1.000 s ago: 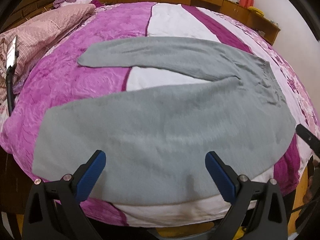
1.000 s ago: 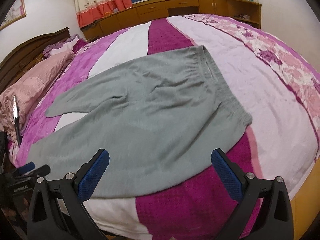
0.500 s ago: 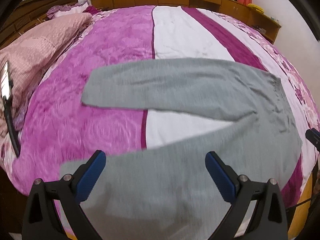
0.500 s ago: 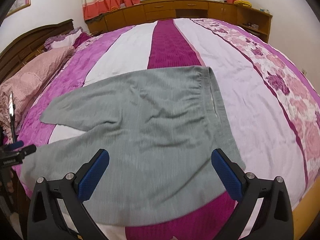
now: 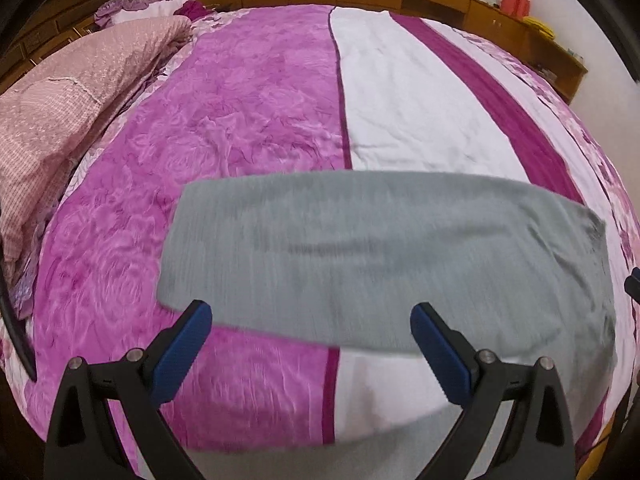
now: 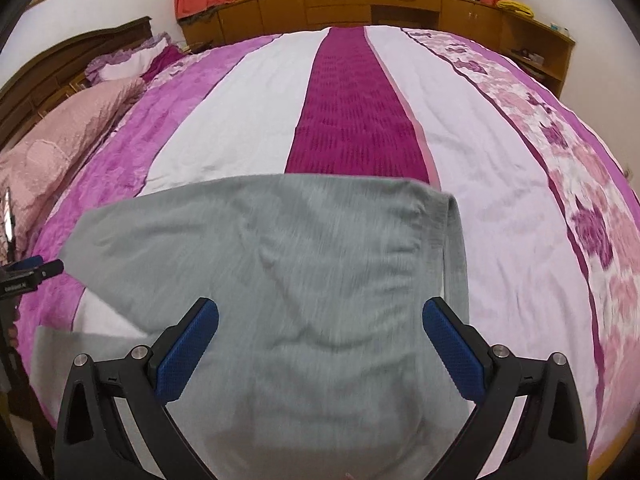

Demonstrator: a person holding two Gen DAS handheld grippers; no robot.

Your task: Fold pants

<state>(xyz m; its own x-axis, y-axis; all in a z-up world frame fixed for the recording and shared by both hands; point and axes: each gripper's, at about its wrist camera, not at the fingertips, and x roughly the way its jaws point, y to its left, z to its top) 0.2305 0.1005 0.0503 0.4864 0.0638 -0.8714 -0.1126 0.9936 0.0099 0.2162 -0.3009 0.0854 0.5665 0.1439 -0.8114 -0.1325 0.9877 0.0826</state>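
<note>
Grey knit pants [image 6: 320, 280] lie spread on the bed [image 6: 512, 208], across its striped pink, white and magenta cover, toward the near edge. In the right wrist view the waistband end sits to the right, its edge running down toward the near edge of the bed, and one leg stretches off to the left; a second grey layer shows lower left, at the bed's near edge. In the left wrist view a leg [image 5: 380, 256] runs as a long band from left to right across the pink and white stripes.

Both tools are held low over the near edge of the bed, pointing forward across it. The right gripper [image 6: 320, 340] has its blue-padded fingers spread wide with nothing between them, hanging over the seat of the pants. The left gripper [image 5: 312, 344] is likewise wide apart and empty, its fingers framing the lower edge of the leg and the bare cover below it. Whether either touches the cloth cannot be told.

A pink pillow [image 5: 64, 104] lies at the bed's far left corner, below a dark wooden headboard [image 6: 80, 60].
</note>
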